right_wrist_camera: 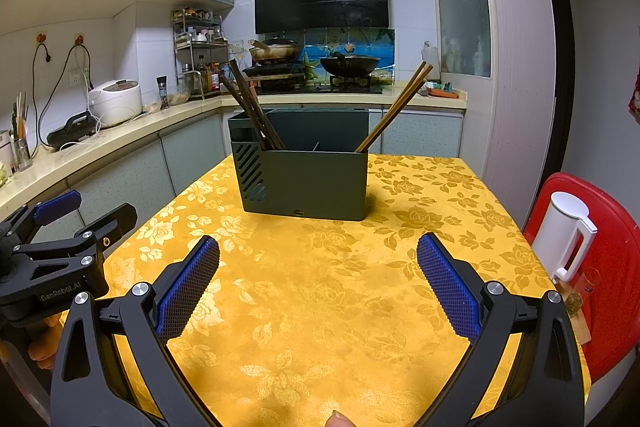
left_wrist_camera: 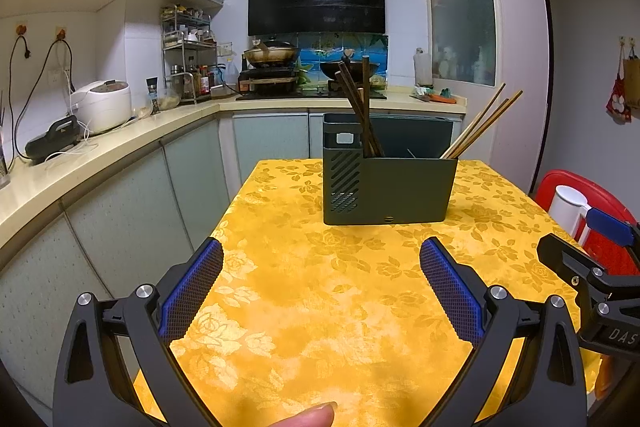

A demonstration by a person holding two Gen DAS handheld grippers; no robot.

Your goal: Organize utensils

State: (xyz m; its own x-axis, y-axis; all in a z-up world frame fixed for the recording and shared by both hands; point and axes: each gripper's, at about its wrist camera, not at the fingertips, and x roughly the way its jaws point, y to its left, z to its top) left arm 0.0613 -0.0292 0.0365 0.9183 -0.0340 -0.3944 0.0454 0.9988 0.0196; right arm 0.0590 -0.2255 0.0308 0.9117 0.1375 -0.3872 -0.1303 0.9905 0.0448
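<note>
A dark green utensil holder (left_wrist_camera: 404, 191) (right_wrist_camera: 316, 183) stands upright on the yellow flowered tablecloth (left_wrist_camera: 320, 307) (right_wrist_camera: 320, 307). Dark brown chopsticks (left_wrist_camera: 358, 107) (right_wrist_camera: 252, 107) lean in its left part. Light wooden chopsticks (left_wrist_camera: 480, 125) (right_wrist_camera: 396, 107) lean out of its right end. My left gripper (left_wrist_camera: 320, 263) is open, empty, well short of the holder. My right gripper (right_wrist_camera: 318, 259) is also open and empty, at a similar distance. Each gripper shows at the edge of the other's view: the right gripper (left_wrist_camera: 592, 255), the left gripper (right_wrist_camera: 68, 227).
A white kettle (right_wrist_camera: 564, 235) sits on a red stool (right_wrist_camera: 612, 267) right of the table. The kitchen counter (left_wrist_camera: 100, 155) runs along the left with a rice cooker (left_wrist_camera: 102, 105); woks (right_wrist_camera: 348, 65) stand on the stove behind. A fingertip (left_wrist_camera: 308, 417) shows at the bottom edge.
</note>
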